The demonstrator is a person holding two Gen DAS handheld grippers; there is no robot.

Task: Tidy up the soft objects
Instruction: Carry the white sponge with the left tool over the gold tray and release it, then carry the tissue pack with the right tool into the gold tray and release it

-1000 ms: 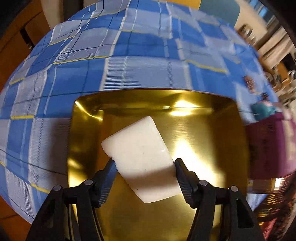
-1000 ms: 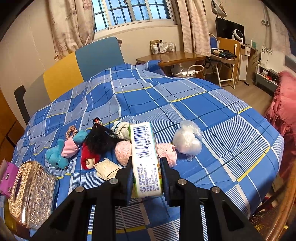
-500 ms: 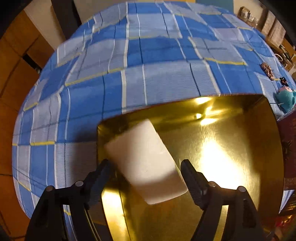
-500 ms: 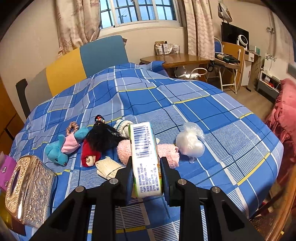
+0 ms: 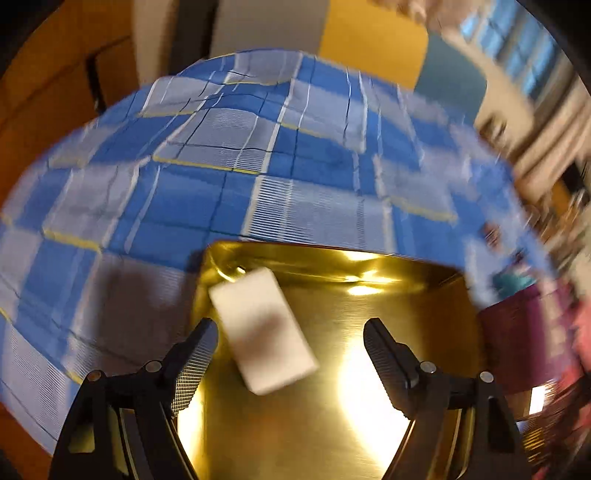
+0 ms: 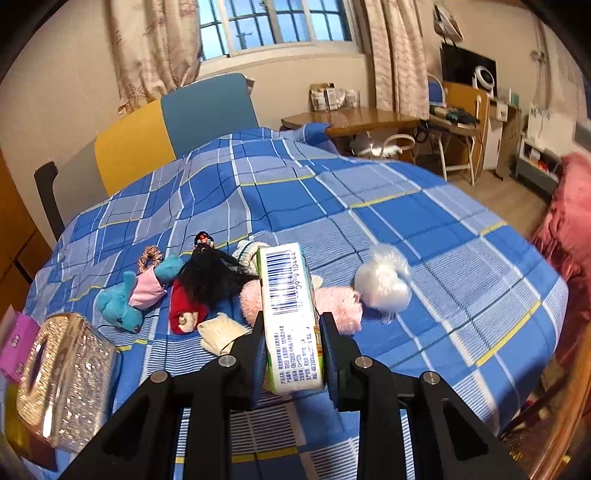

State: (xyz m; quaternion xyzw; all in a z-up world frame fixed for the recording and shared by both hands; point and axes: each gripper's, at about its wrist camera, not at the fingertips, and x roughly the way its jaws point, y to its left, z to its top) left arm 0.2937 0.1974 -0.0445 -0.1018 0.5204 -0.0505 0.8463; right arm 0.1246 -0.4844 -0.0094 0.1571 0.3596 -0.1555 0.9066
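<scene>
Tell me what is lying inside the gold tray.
One white sponge block lies in the gold tray, free between the open left claw. The tray's near end is hidden below the claw.

Two wrist fisheye views, each looking forward along its own gripper's fingers over the same bed.

The left wrist camera is looking steeply down, close over a gold tray (image 5: 424,332), with the left gripper (image 5: 290,343) framing the bottom edge; the picture is blurring. The right wrist camera is looking down at a shallower slant from behind the right gripper (image 6: 291,347), taking in the bed and the room beyond up to the window (image 6: 273,22). Both views are sharing the blue checked bedspread (image 5: 258,162) (image 6: 388,206), and the blue plush toy (image 6: 125,299) is appearing, smeared, at the left view's right edge (image 5: 515,280).
</scene>
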